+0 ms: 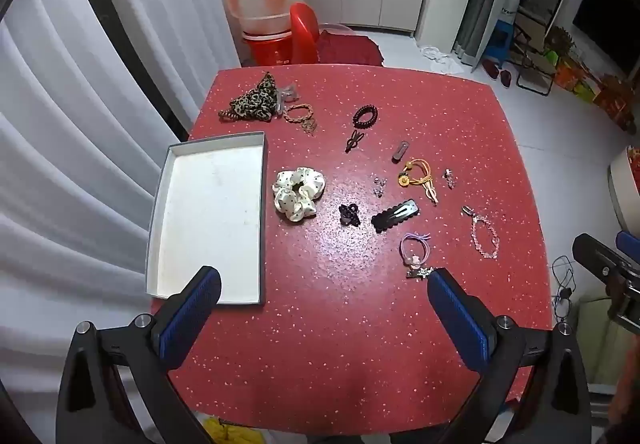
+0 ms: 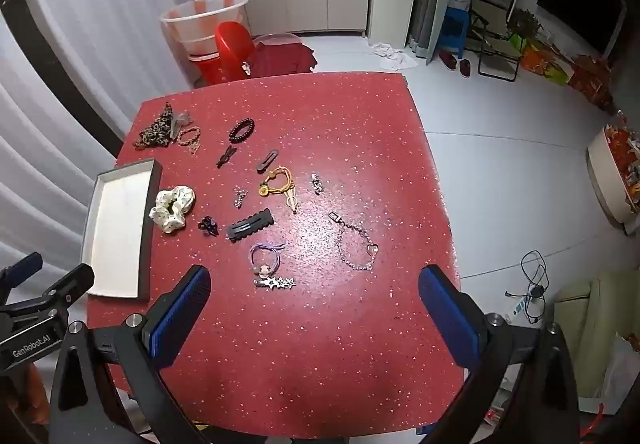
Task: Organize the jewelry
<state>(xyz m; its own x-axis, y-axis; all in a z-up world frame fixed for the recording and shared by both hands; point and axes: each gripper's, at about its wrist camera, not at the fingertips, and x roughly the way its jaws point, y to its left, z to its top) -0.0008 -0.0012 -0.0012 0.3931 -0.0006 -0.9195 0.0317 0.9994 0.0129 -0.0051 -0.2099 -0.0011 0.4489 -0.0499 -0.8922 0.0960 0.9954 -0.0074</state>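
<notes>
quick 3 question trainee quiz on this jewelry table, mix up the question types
1. True or false: the white tray already holds jewelry.
2. Which lies nearest the tray? A) white polka-dot scrunchie B) pink beaded bracelet C) dark spiral hair tie
3. Fill in: the fingers of the left gripper and right gripper are both ____.

Key: 1 false, the tray shows only its bare bottom. 2 A. 3 open, nothing between them.
</notes>
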